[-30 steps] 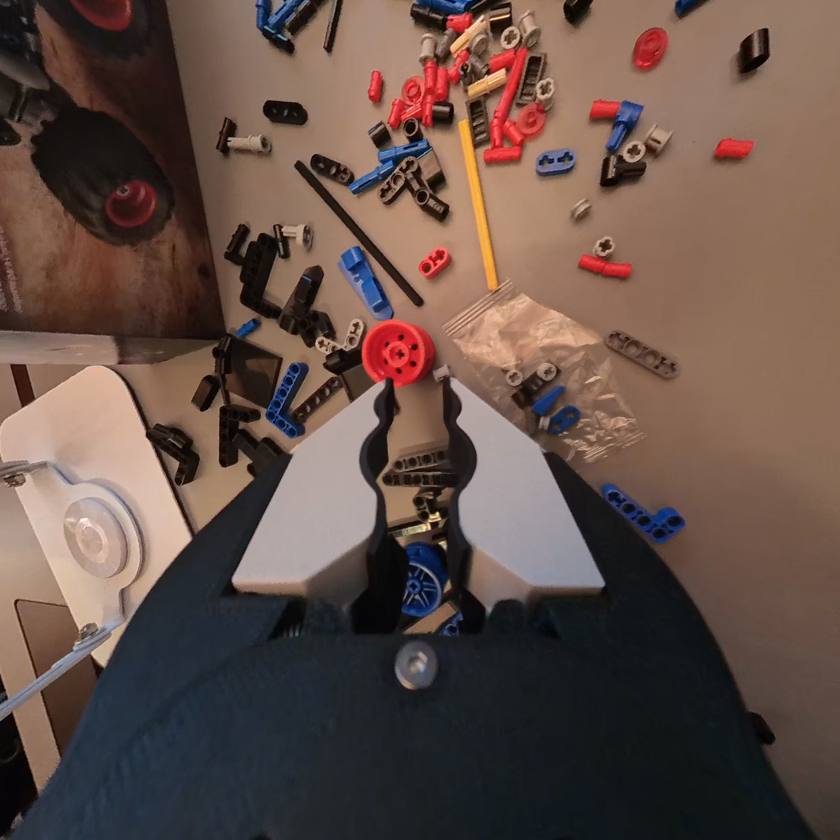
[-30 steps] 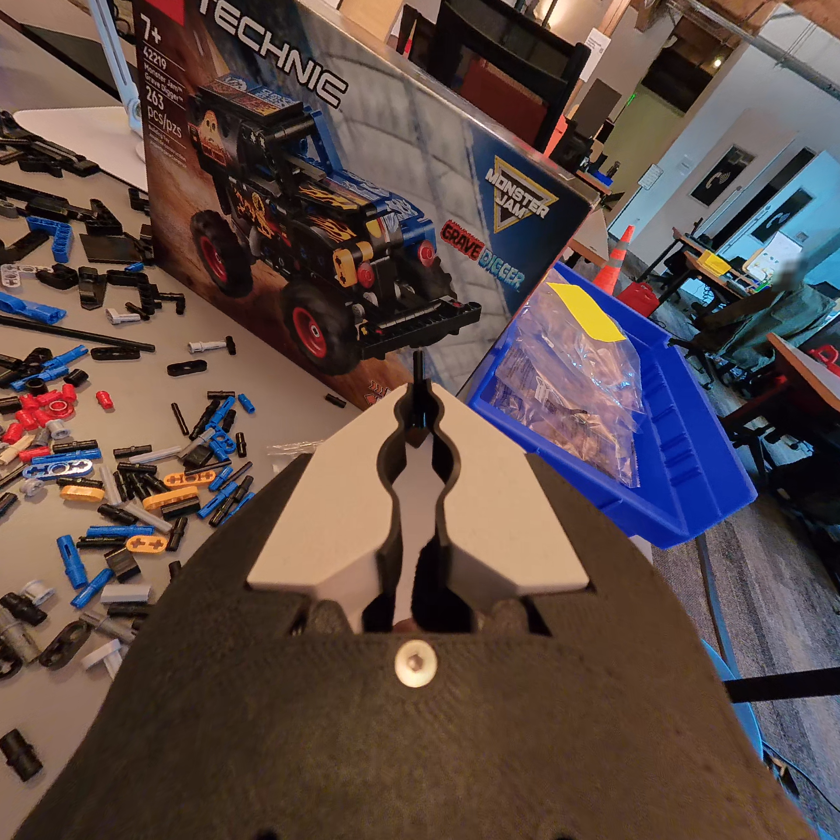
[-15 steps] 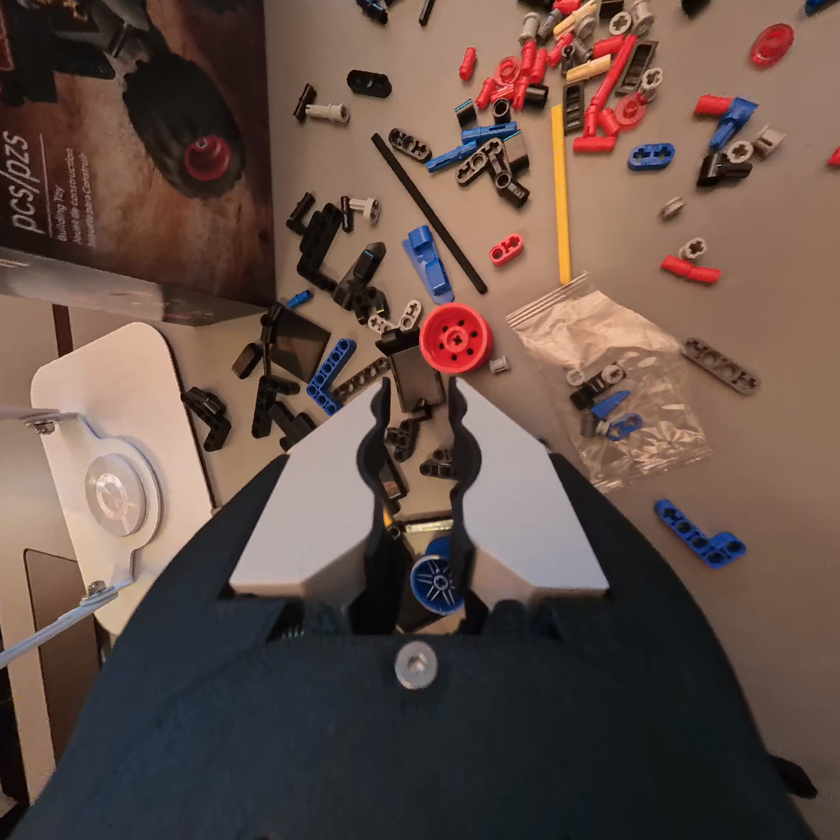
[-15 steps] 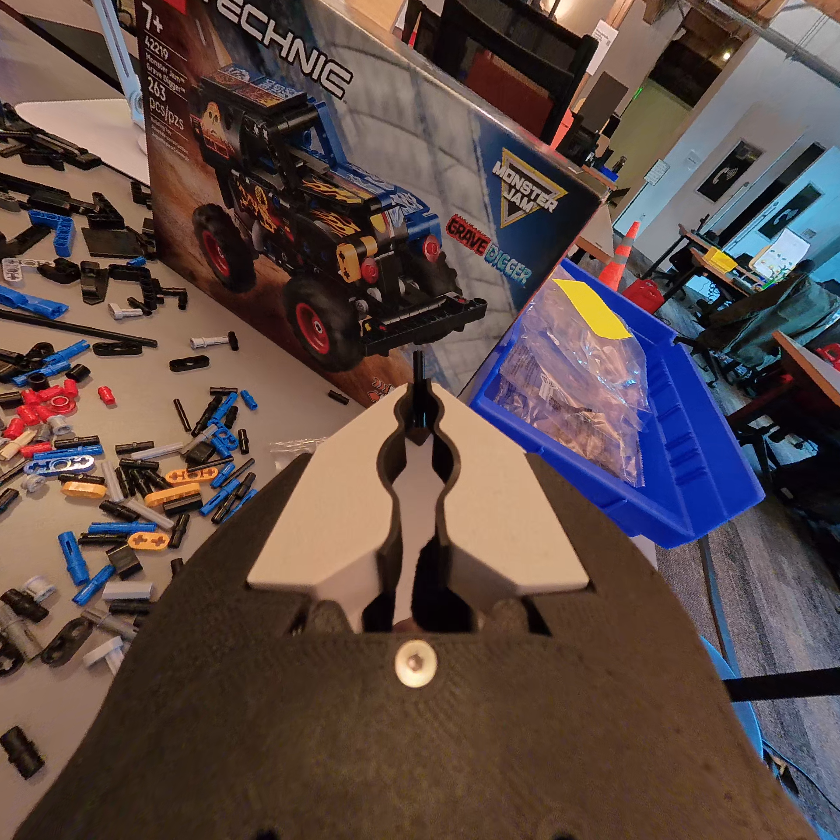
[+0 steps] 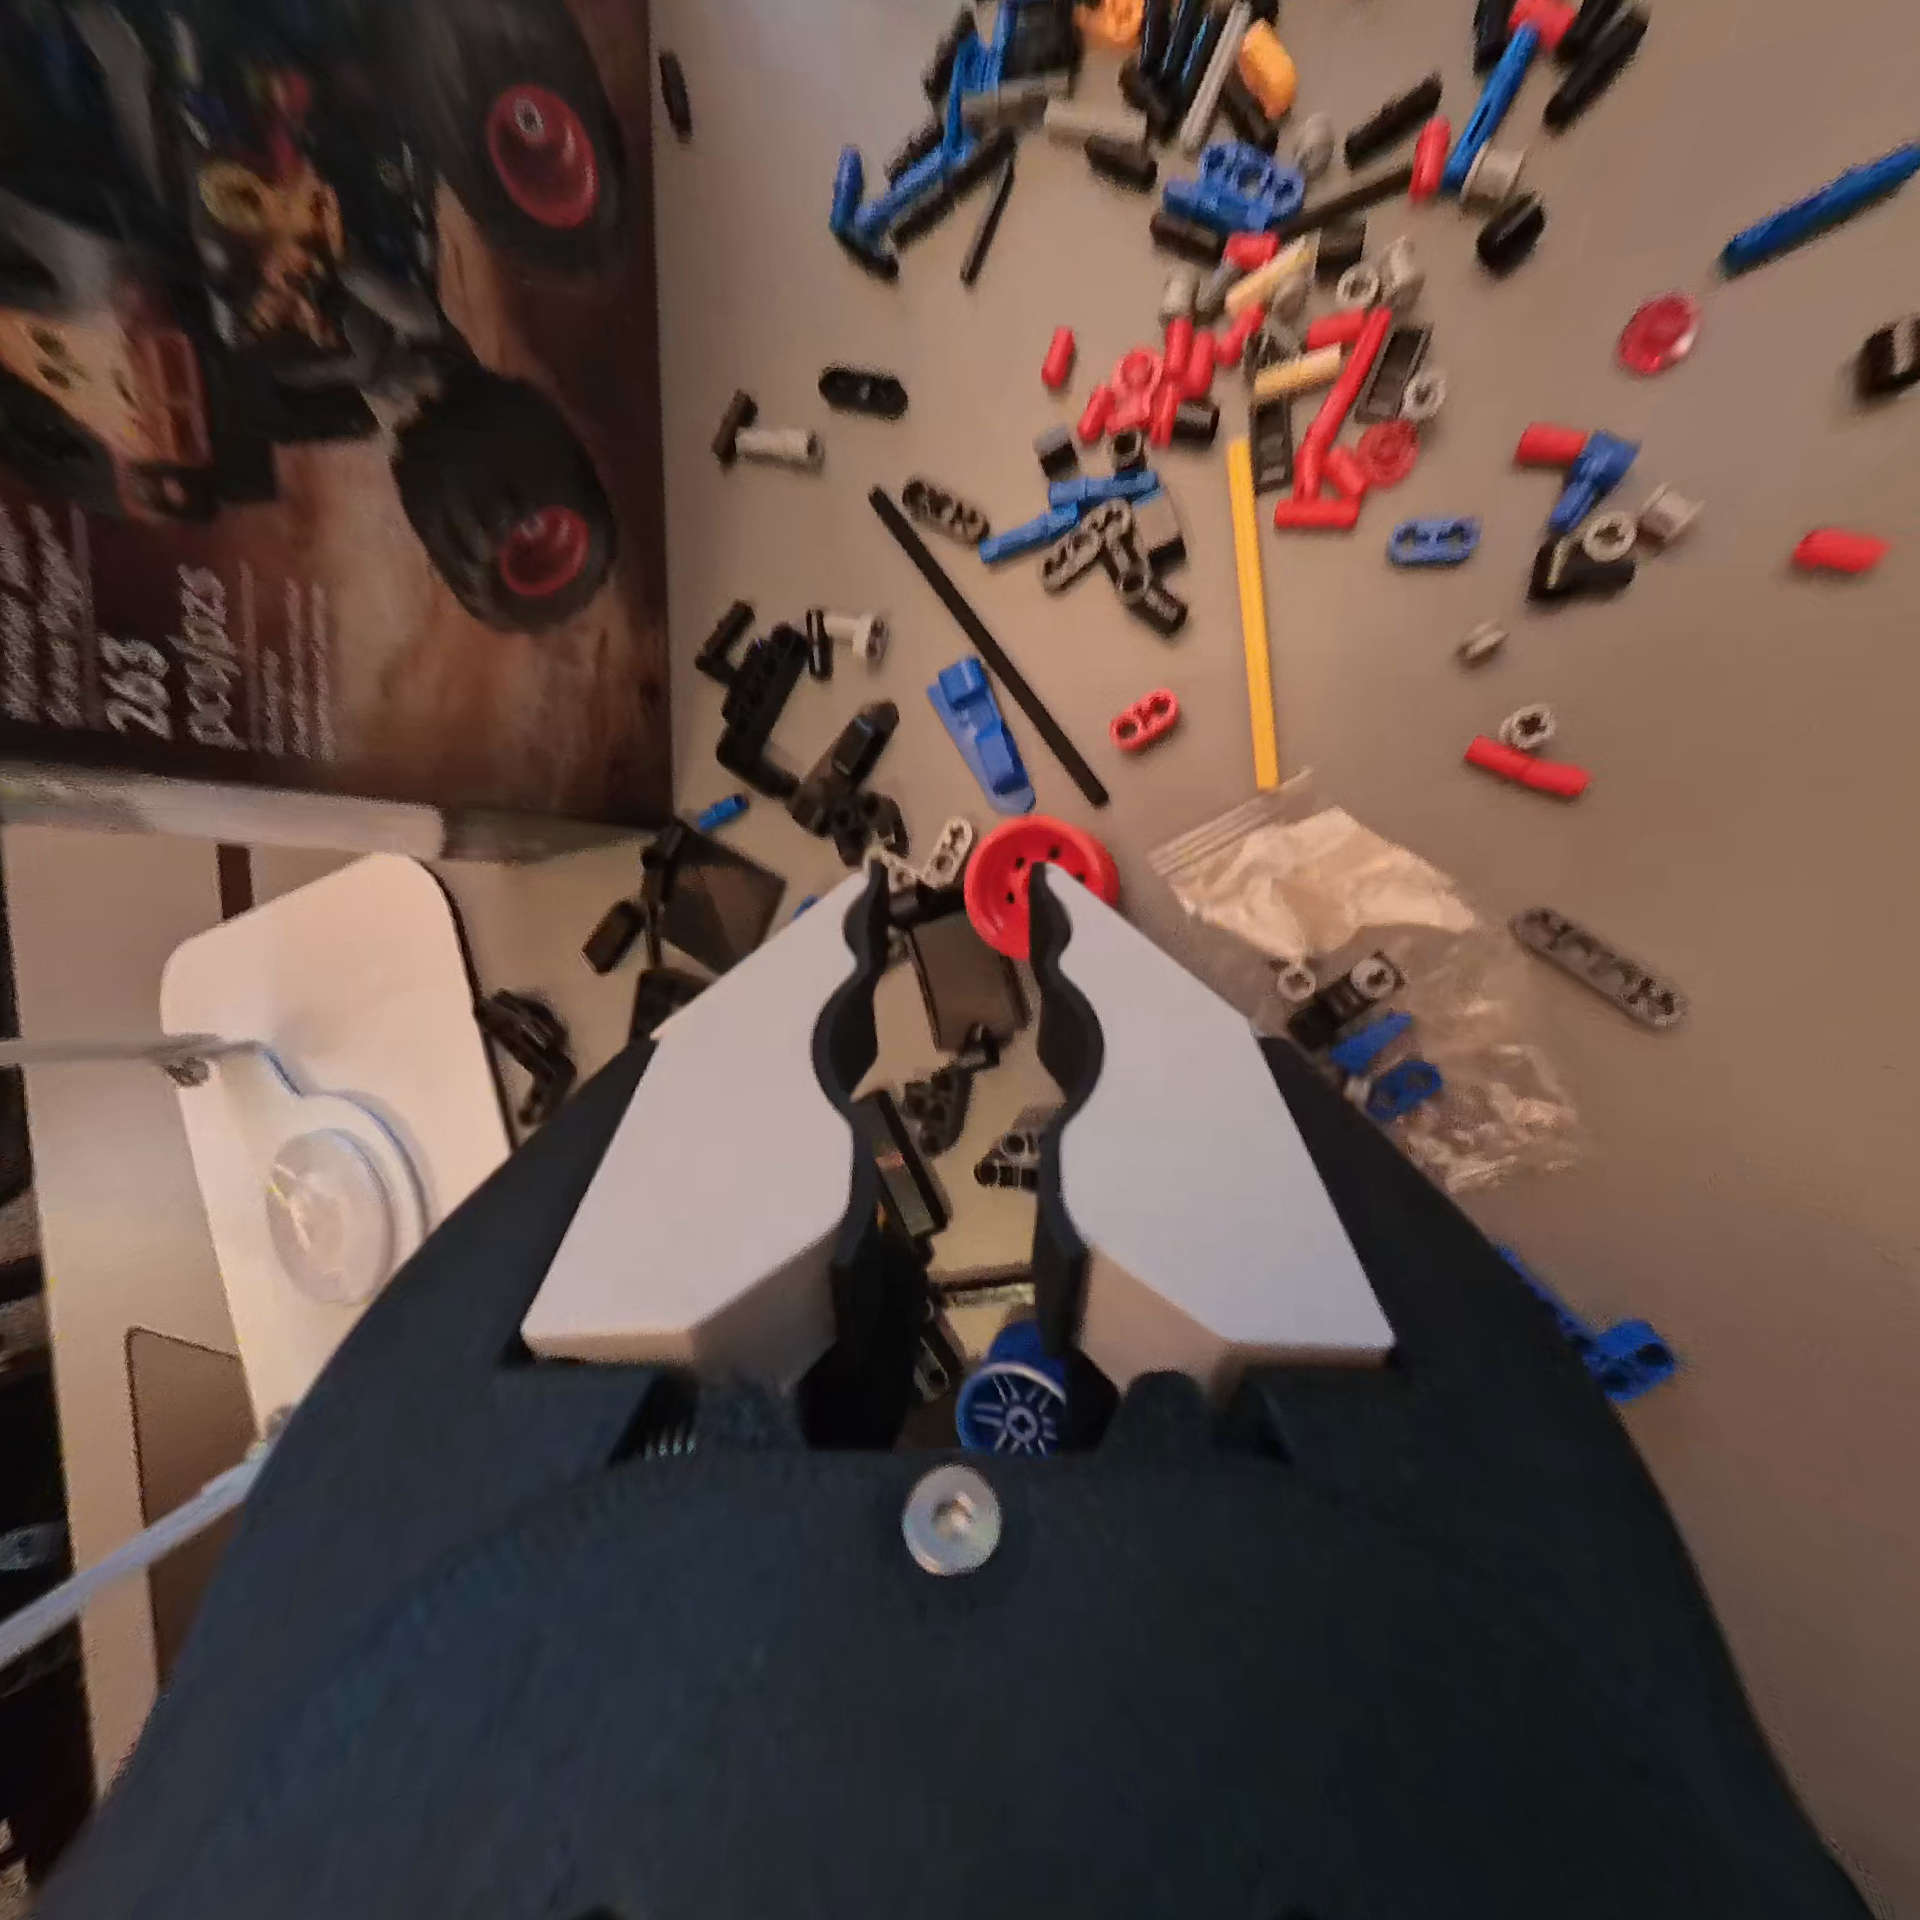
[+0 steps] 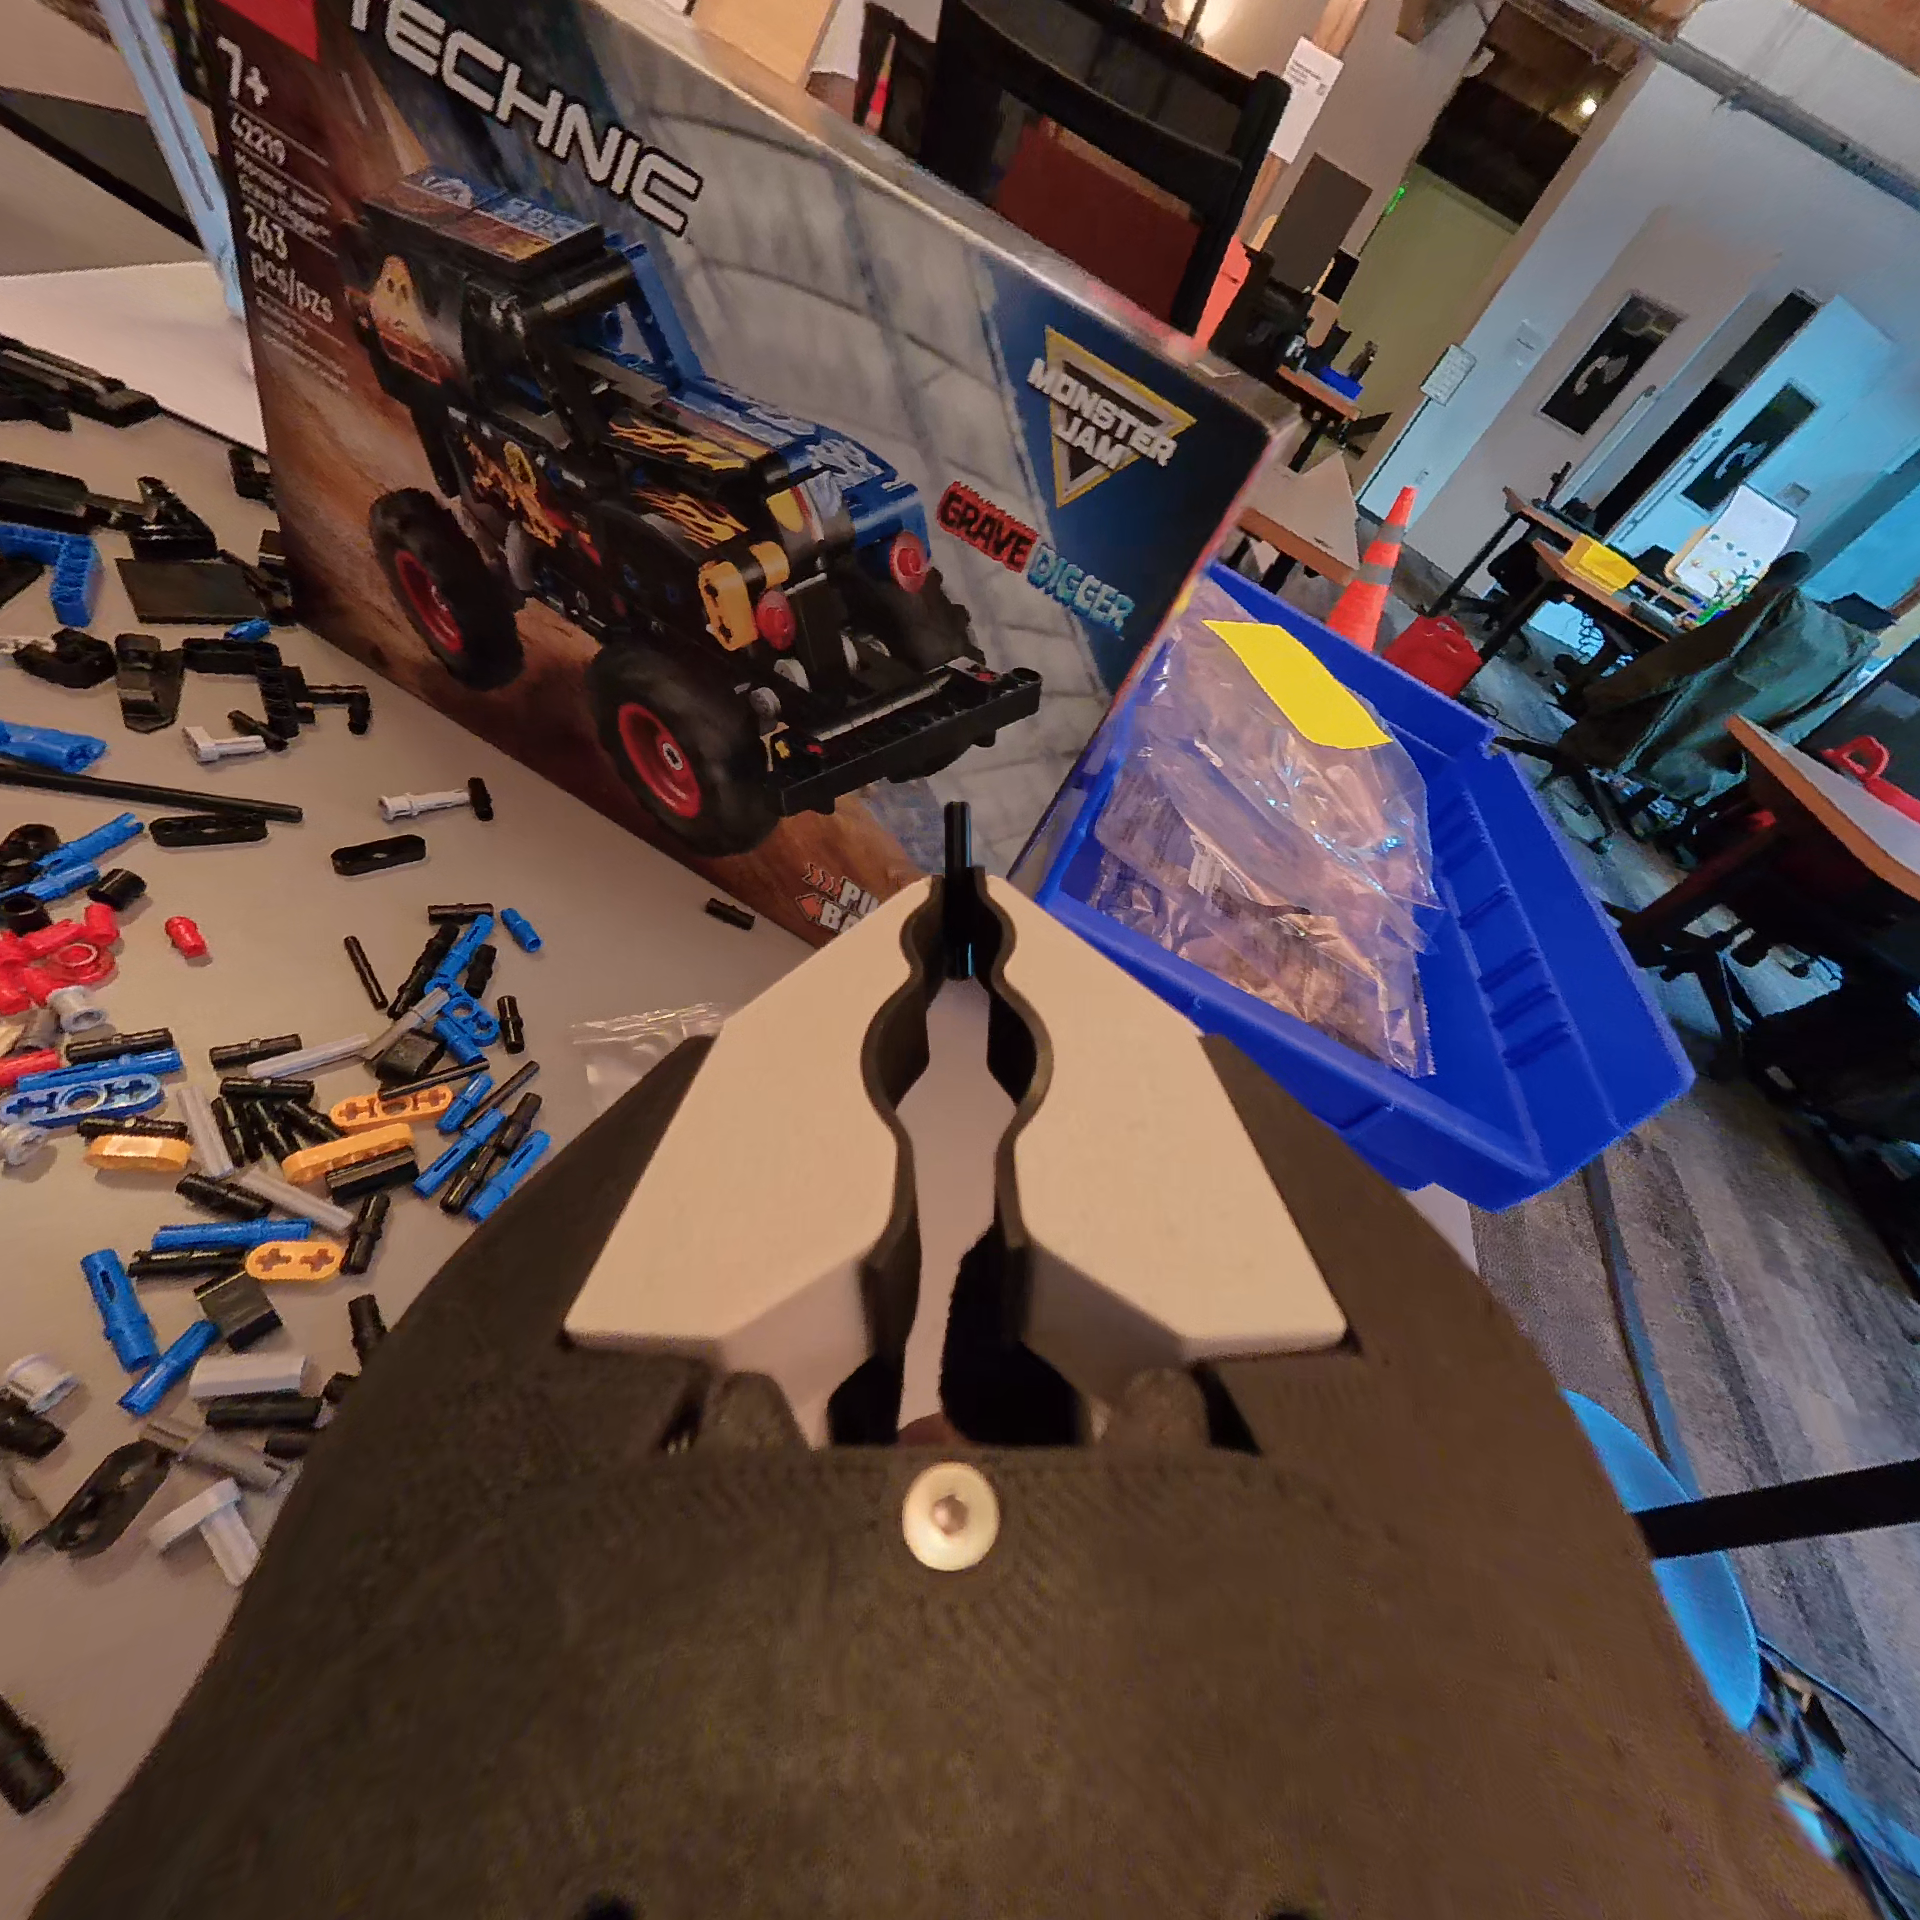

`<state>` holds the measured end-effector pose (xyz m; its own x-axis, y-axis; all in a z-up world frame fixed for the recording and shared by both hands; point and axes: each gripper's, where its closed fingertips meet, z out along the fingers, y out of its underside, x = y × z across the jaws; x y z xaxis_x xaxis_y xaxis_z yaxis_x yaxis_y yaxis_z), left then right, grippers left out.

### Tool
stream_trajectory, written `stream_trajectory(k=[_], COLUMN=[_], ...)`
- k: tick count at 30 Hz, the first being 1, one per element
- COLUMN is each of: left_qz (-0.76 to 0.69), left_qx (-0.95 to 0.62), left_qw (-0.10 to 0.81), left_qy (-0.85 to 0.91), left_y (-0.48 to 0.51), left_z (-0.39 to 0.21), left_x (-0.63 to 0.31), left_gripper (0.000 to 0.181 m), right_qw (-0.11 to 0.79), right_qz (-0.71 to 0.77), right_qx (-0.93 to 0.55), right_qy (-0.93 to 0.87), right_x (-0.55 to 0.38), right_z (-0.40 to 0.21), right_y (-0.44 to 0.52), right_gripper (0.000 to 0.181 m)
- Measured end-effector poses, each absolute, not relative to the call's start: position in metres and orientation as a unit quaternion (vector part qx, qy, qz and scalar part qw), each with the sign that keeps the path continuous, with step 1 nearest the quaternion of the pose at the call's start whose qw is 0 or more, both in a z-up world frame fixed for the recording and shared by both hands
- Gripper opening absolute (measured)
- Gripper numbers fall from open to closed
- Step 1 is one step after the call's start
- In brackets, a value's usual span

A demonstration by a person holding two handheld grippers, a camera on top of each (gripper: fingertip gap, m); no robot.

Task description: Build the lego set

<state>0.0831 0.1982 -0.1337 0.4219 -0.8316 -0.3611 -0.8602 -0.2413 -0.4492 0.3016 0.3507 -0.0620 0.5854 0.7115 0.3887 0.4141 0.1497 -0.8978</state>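
Note:
Loose Lego Technic pieces lie scattered on the grey table [image 5: 1714, 1143]. My left gripper [image 5: 956, 894] is open and empty, pointing down over them. A red wheel hub [image 5: 1086, 883] lies at its right fingertip, partly hidden by it. A black panel piece [image 5: 961, 987] and small black connectors show between the fingers. A blue wheel hub [image 5: 1013, 1397] lies near the finger bases. My right gripper [image 6: 961, 914] is shut on a short black pin [image 6: 956, 847], held upright in the air in front of the set's box [image 6: 727, 468].
The box [image 5: 312, 416] stands at the left of the pieces. A clear bag with small parts [image 5: 1351, 966] lies right of the red hub. A white stand base [image 5: 312, 1039] is at the left. A blue bin [image 6: 1507, 1091] with plastic bags [image 6: 1268, 831] sits beyond the table's right end. The grippers' ends are close to 30 centimetres from one another.
My left gripper has shifted over the pile, so the red wheel hub went from ahead of the tips to the right fingertip; its fingers stand slightly wider. The right gripper barely moved.

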Motion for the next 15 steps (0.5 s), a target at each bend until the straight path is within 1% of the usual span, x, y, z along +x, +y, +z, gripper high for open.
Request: stream_trajectory(k=[5,9,15], left_qz=[0.029,0.030,-0.011], left_qx=[-0.763,-0.743,-0.730], left_qw=[0.321,0.318,0.335], left_qy=[0.561,0.588,0.596], left_y=[0.213,0.224,0.243], left_z=[-0.122,-0.125,-0.139], left_x=[0.118,0.145,0.192], left_gripper=[0.026,0.028,0.029], right_qw=[0.620,0.623,0.624], right_qz=[0.124,0.127,0.136], right_qx=[-0.646,-0.648,-0.649], right_qy=[-0.428,-0.420,-0.415], right_x=[0.305,0.309,0.309], right_z=[-0.061,-0.060,-0.059], right_y=[0.354,0.356,0.356], right_gripper=[0.003,0.003,0.003])
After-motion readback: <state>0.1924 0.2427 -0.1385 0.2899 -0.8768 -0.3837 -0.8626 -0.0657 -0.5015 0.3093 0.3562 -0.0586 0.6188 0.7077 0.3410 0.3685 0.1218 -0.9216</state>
